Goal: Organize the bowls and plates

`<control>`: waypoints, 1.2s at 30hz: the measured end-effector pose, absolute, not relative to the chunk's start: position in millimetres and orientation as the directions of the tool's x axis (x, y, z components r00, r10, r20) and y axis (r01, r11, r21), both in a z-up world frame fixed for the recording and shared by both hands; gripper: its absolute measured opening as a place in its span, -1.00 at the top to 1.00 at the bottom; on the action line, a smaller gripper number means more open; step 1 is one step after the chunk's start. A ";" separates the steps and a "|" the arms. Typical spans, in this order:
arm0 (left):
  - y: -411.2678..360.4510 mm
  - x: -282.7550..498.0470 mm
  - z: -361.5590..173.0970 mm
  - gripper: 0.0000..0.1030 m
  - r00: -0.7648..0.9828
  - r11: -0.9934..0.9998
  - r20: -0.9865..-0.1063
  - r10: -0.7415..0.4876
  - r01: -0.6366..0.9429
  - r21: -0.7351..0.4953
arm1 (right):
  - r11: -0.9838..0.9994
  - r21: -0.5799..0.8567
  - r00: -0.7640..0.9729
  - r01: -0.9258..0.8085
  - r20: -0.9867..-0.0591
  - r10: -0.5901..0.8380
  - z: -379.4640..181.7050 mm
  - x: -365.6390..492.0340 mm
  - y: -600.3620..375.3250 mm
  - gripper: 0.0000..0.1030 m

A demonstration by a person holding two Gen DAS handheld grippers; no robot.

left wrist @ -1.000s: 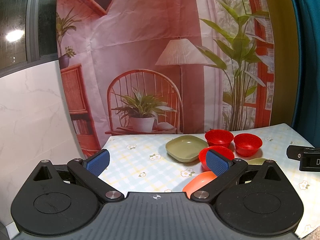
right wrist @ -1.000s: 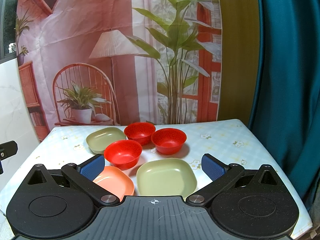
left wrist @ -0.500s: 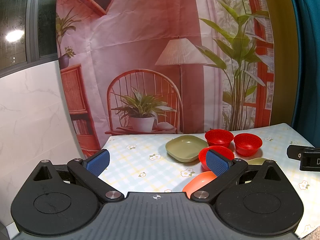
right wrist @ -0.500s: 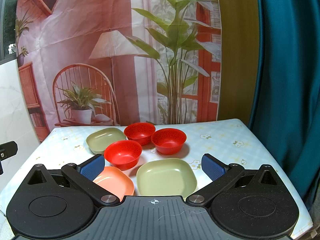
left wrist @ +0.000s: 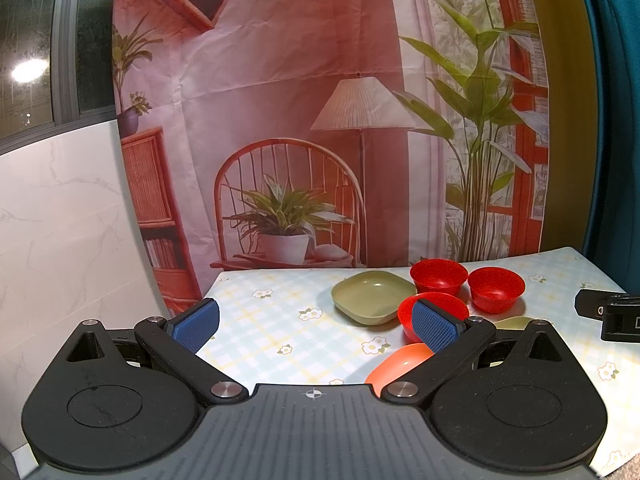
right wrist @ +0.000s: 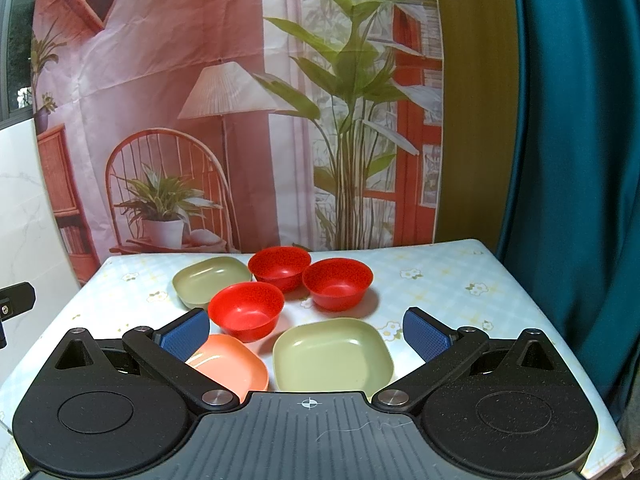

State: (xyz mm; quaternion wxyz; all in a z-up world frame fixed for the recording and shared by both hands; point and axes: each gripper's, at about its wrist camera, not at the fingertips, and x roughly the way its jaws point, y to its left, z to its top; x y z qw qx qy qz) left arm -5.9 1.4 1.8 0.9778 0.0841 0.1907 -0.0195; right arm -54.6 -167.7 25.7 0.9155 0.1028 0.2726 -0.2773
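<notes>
Three red bowls sit mid-table: a near one [right wrist: 246,310], a far one [right wrist: 279,262] and a right one [right wrist: 337,283]. A green square plate [right wrist: 332,356] lies closest to my right gripper [right wrist: 306,334], which is open and empty above the table's near edge. An orange plate [right wrist: 232,366] lies left of the green plate, partly behind the left finger. A second green plate [right wrist: 210,280] rests at the back left. My left gripper [left wrist: 316,326] is open and empty to the left of the dishes, showing that far green plate [left wrist: 372,296] and the red bowls [left wrist: 496,288].
The table [right wrist: 460,292] has a pale checked floral cloth. A printed backdrop [right wrist: 240,100] hangs behind it and a teal curtain [right wrist: 572,160] on the right. The right gripper's body [left wrist: 608,314] shows at the left wrist view's right edge.
</notes>
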 end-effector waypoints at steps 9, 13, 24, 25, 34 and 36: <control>1.0 -6.3 1.6 -1.00 0.926 0.985 -0.377 -0.006 0.070 0.158 | 0.825 0.037 0.698 0.564 -0.556 -0.452 25.1 -54.9 -167.7 -0.99; 1.6 -6.0 0.7 -1.00 0.925 0.985 -0.381 -0.007 0.072 0.158 | 0.825 0.037 0.698 0.564 -0.555 -0.452 24.4 -54.5 -167.8 -0.99; 3.0 -4.3 0.0 -1.00 0.923 0.986 -0.384 -0.005 0.070 0.154 | 0.825 0.039 0.697 0.564 -0.558 -0.450 23.9 -54.6 -167.2 -0.99; 3.0 -4.4 0.2 -1.00 0.924 0.986 -0.383 -0.005 0.069 0.154 | 0.825 0.039 0.697 0.564 -0.558 -0.450 23.9 -54.5 -167.3 -0.99; 3.0 15.2 0.9 -1.00 0.913 0.989 -0.408 -0.012 0.072 0.132 | 0.816 0.046 0.692 0.576 -0.559 -0.457 21.8 -51.6 -173.4 -0.99; -1.4 21.7 -1.6 -1.00 0.910 0.987 -0.413 -0.023 0.088 0.137 | 0.818 0.043 0.698 0.573 -0.550 -0.459 19.2 -50.0 -180.2 -0.99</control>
